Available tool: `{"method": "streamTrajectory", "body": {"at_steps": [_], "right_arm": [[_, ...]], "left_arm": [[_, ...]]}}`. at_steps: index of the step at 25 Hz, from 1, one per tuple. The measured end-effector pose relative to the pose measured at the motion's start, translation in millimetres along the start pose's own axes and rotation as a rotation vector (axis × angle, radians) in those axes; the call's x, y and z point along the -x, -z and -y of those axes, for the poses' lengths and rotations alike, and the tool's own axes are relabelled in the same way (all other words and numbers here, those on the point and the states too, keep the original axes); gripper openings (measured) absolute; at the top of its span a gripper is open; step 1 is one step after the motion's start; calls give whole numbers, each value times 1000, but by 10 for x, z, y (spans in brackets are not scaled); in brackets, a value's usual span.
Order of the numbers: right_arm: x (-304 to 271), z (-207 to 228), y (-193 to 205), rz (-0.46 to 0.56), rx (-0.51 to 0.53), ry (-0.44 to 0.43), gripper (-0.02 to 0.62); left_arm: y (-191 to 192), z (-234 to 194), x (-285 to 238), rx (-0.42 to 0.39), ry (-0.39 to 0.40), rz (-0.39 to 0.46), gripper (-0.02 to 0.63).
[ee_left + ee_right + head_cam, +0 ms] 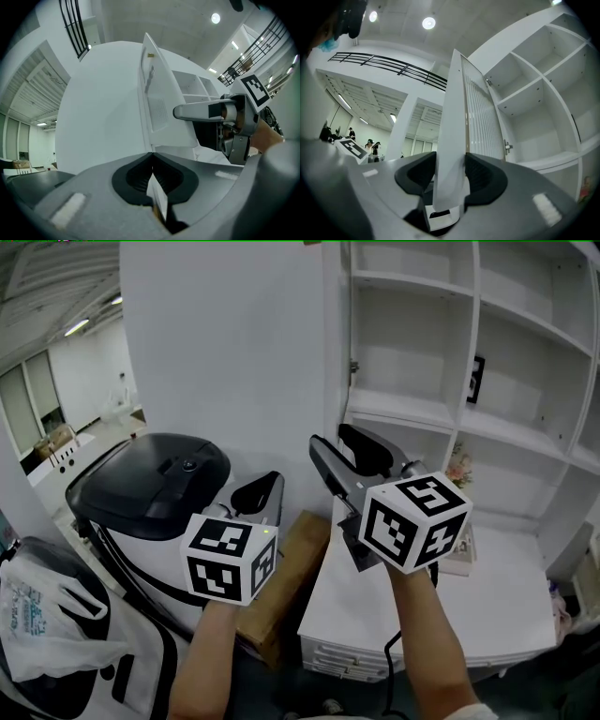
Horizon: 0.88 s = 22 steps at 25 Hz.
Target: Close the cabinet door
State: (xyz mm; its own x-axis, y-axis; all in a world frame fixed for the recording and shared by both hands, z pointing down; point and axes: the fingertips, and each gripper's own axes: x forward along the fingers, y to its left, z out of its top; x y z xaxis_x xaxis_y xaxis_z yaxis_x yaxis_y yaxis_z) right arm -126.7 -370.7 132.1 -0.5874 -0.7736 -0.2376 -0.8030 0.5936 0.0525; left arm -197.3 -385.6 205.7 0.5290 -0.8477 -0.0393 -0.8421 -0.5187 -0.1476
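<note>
Your right gripper [336, 448] has its jaws closed on the near edge of the white cabinet door [225, 352]. The edge fills the gap between them. The door stands wide open and sticks out toward you, at the left of the white shelves [412, 409]. Your left gripper [270, 486] is just left of the right one, low down by the door's outside face. Its jaws are closed together and hold nothing. A brown box [291, 559] sits below, beside the white tabletop [506, 596].
</note>
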Motion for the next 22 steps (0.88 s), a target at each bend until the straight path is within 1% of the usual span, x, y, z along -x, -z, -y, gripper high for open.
{"method": "streamTrajectory", "body": {"at_steps": [5, 10, 18, 22], "right_arm": [[128, 89, -30, -4, -6, 17, 190], [271, 195, -66, -1, -2, 45, 167], [550, 448, -127, 1, 1, 107, 129], [644, 554, -144, -10, -1, 113, 120]], "left_arm": [[-25, 138, -62, -2, 42, 9, 2], [-54, 298, -145, -1, 87, 18, 2], [-70, 581, -304, 2, 155, 29, 2], [-113, 735, -400, 4, 180, 36, 2]]}}
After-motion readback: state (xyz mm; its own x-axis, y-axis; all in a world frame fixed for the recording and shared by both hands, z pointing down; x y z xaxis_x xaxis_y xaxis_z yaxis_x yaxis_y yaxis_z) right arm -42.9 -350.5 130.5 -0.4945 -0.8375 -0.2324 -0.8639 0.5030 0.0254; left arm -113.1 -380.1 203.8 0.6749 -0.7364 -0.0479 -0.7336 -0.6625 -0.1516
